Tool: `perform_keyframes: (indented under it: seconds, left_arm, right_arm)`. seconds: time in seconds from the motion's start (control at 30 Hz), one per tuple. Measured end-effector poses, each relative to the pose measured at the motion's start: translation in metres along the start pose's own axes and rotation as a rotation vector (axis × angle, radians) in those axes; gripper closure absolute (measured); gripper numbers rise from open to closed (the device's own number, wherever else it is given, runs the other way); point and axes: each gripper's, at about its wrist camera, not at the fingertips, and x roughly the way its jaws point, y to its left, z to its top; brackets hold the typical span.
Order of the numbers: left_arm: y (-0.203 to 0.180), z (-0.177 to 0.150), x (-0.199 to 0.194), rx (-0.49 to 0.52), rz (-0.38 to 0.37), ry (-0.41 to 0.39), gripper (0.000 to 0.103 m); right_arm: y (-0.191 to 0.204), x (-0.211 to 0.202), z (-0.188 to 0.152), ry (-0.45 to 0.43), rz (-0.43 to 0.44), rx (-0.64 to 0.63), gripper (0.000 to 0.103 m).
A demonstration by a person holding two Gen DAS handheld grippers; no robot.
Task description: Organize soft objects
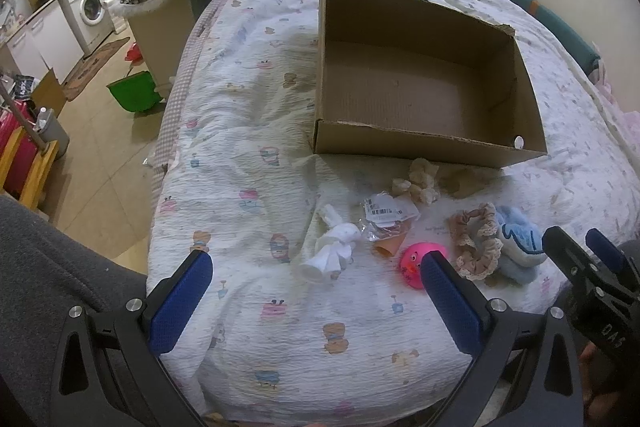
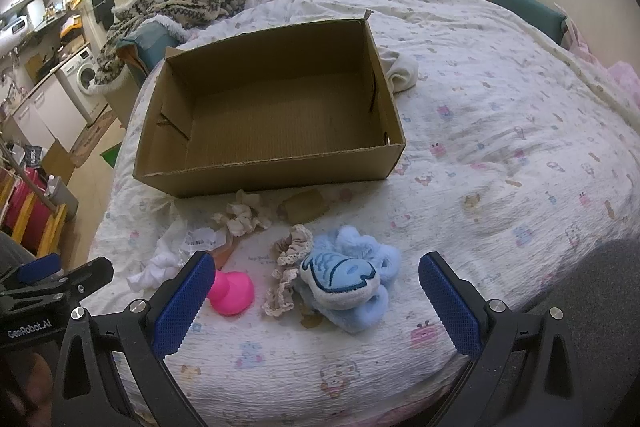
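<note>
Soft pile on bed (image 1: 248, 131) just in front of empty cardboard box (image 1: 424, 147): white sock (image 1: 334, 247), bagged item (image 1: 384, 223), cream scrunchie (image 1: 416, 183), pink toy (image 1: 418, 261), lace scrunchie (image 1: 478, 243), blue plush (image 2: 348, 279). Left gripper (image 1: 318, 271) spread wide, empty; right gripper (image 2: 316, 271) likewise. Risks: lace scrunchie touching plush, likely double grab; slippery bag; pink toy rolling. Brown patch (image 2: 306, 207) by box plain only in right view; green bin (image 1: 134, 91) clear only in left
</note>
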Motion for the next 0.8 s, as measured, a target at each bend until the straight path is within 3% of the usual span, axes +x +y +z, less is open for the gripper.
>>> perform_keyframes:
  seconds: [0.8]
  left_arm:
    - [-0.006, 0.0, -0.0002, 0.021, 0.021, 0.003, 0.0]
  right_arm:
    - [0.0001, -0.0004, -0.0006, 0.001, 0.002, 0.002, 0.0]
